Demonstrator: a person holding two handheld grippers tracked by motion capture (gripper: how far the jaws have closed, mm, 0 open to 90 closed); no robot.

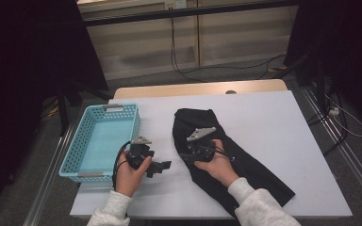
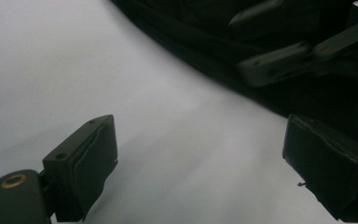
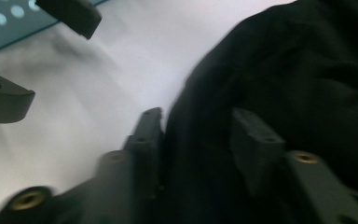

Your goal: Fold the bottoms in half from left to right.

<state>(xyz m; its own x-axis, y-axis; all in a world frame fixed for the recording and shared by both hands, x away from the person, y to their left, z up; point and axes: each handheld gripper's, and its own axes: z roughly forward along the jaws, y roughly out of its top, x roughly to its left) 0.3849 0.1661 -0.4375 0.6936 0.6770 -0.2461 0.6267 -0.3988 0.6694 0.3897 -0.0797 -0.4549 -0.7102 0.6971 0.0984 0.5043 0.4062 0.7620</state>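
Right claw (image 3: 196,135) sits half-open over the black cloth's (image 1: 245,165) edge, gripping nothing; it looks soft and floppy, so I'd pinch that left hem.

Grey floor (image 1: 245,70), pale wall (image 1: 141,42)

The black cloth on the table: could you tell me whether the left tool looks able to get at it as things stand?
Probably yes. The left tool stands open over bare white table, pointed at the black cloth, with nothing between them. The right tool is already at the cloth's near edge, so the two might crowd each other there.
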